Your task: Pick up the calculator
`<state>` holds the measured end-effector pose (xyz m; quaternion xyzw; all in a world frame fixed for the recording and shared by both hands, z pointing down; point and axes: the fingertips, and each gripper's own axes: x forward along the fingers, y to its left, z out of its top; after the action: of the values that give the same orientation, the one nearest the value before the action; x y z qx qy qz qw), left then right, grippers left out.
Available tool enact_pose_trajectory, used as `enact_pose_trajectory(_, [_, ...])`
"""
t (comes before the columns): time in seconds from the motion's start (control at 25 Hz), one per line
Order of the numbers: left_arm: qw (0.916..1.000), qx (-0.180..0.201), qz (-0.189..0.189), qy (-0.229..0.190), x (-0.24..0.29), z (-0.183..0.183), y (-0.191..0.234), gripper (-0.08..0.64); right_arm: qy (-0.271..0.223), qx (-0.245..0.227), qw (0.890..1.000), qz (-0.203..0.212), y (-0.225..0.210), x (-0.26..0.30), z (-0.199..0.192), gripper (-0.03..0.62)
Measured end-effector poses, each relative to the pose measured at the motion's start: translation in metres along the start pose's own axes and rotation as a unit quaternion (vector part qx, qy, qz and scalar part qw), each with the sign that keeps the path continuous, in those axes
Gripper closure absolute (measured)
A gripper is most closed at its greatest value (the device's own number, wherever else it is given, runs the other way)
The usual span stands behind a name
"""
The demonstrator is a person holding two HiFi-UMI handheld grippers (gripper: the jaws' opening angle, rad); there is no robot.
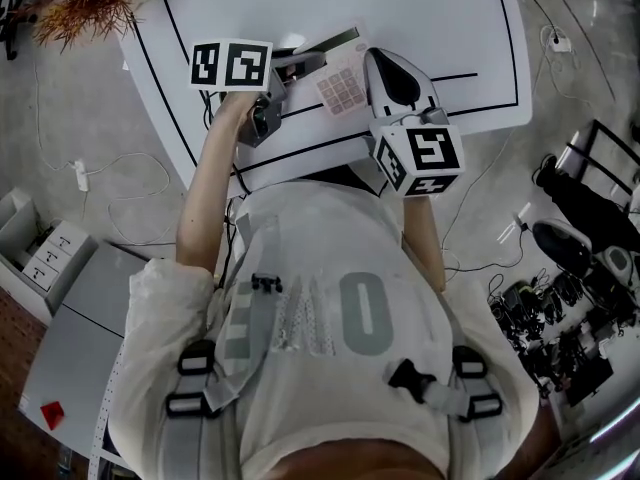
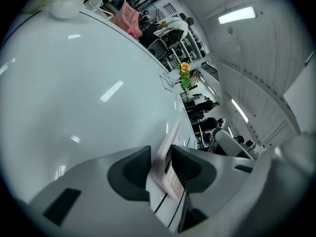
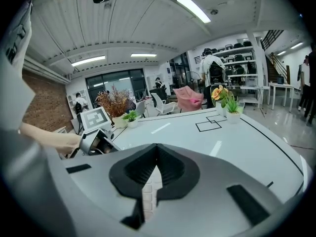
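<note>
The left gripper (image 2: pixel 159 157) clamps its jaws on one edge of the calculator (image 2: pixel 170 179), which sits near the front edge of the white table (image 1: pixel 450 8). The right gripper (image 3: pixel 157 152) has its jaws closed tip to tip over the calculator's opposite side. The keys show through the slit between the jaws.

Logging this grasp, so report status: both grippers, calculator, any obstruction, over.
Left gripper shut on calculator edge. Right gripper jaws together, keys showing beneath. Calculator at white table, lift not confirmed. Nothing seen in the way.
</note>
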<state>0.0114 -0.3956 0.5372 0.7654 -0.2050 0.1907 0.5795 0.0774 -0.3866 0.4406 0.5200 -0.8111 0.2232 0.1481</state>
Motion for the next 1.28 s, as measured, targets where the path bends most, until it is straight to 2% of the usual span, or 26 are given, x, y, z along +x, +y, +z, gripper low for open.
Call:
enact_pose_trajectory(0.48, [0.9987,-0.017,-0.046,-0.015,0.012,0.003,-0.021,0.469,0.004,0.002,1.000,-0.002,-0.008,0.004,-0.002,0.588])
enact_pose_trajectory(1.0, [0.9990,0.008,-0.027,-0.036,0.016,0.009,-0.034,0.482,-0.010,0.001,1.000,-0.021,-0.017,-0.009,0.004,0.588])
enact_pose_trajectory(1.28, [0.9955,0.032,-0.006,-0.089,-0.002,0.026,-0.044,0.481,-0.032,-0.011,0.999,-0.023,-0.011,-0.021,0.018,0.588])
